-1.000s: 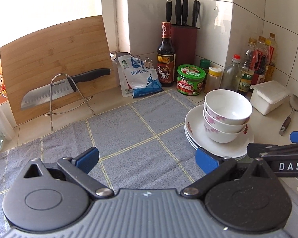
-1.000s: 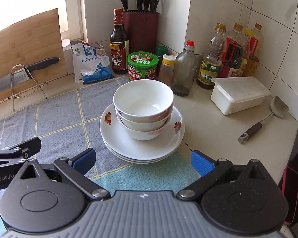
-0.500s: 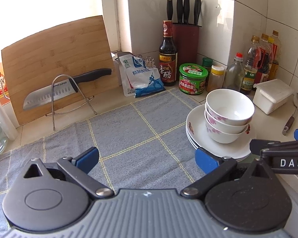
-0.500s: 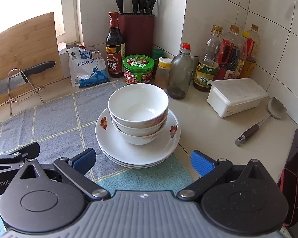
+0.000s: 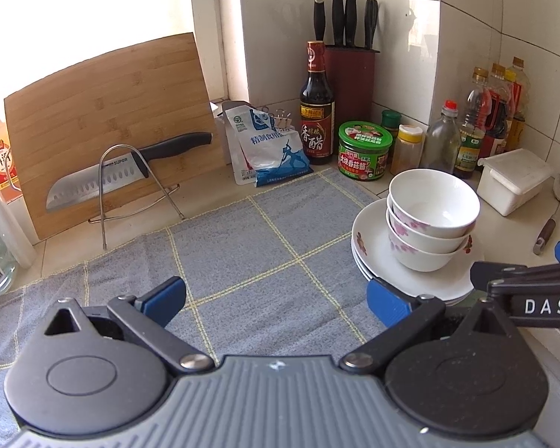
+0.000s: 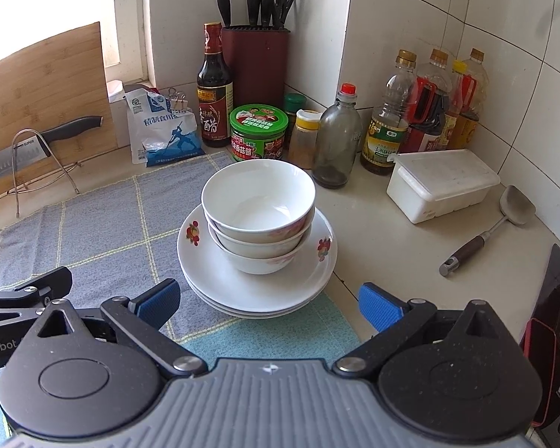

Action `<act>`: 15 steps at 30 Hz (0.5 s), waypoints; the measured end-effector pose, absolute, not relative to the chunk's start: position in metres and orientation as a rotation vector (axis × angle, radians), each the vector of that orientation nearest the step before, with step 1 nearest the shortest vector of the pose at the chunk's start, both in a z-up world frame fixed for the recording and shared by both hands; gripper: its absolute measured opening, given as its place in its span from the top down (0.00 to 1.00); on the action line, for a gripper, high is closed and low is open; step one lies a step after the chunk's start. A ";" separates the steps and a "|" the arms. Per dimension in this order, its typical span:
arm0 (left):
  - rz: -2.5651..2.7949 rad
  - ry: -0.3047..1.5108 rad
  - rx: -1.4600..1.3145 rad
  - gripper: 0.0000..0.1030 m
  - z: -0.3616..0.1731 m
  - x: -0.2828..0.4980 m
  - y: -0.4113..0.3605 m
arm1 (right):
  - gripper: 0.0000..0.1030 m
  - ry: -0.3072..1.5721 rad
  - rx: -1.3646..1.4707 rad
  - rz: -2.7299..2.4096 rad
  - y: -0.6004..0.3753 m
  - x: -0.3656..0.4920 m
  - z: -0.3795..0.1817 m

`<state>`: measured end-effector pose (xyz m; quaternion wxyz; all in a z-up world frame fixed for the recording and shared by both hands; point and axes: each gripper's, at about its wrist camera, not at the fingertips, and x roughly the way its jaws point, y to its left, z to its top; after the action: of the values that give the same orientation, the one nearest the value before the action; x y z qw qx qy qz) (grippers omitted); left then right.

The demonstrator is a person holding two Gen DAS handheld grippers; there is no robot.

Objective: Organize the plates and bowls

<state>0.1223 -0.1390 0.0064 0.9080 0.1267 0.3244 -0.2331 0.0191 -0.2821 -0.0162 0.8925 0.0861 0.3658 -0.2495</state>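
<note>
- Here, the stack of white ceramic bowls with pink flower prints on their sides is nested upright, sitting on the stack of white round plates with red flower motifs on the rim.
- The plates rest on the right edge of the grey-blue checked cloth, partly over a teal cloth and the pale countertop.
- Count: three bowls; the plates show about three rims, though the exact number is hard to tell.
- The right gripper has its blue-padded fingers spread wide and empty, low in front of the plate stack, just short of it.
- The left gripper is likewise spread and empty over the cloth, with the plates just beside its right pad.
- Behind the stack stand a green-lidded round tub, a dark vinegar bottle, a clear glass bottle with a red cap, a small yellow-capped jar and a dark red knife block.
- To the right lie a white lidded plastic box and a metal spoon with a dark handle; four oil bottles line the wall.
- To the left, a steel cleaver rests on a wire stand against a bamboo cutting board, beside a blue-and-white salt bag.
</note>
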 end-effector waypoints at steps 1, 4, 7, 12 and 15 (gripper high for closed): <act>-0.481 0.670 0.261 0.01 0.007 0.122 -0.139 | 0.00 0.760 0.179 -0.519 -0.282 0.019 -0.016; -0.484 0.668 0.258 0.01 0.007 0.122 -0.138 | 0.00 0.759 0.179 -0.520 -0.282 0.019 -0.016; -0.483 0.665 0.258 0.01 0.008 0.122 -0.139 | 0.00 0.759 0.178 -0.522 -0.282 0.019 -0.016; -0.492 0.664 0.253 0.01 0.009 0.121 -0.140 | 0.00 0.764 0.169 -0.525 -0.282 0.019 -0.016; -0.493 0.664 0.253 0.01 0.009 0.120 -0.139 | 0.00 0.764 0.166 -0.526 -0.282 0.019 -0.016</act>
<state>0.1202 -0.1394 0.0091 0.9081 0.1227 0.3215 -0.2388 0.0190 -0.2825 -0.0161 0.8910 0.0801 0.3680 -0.2534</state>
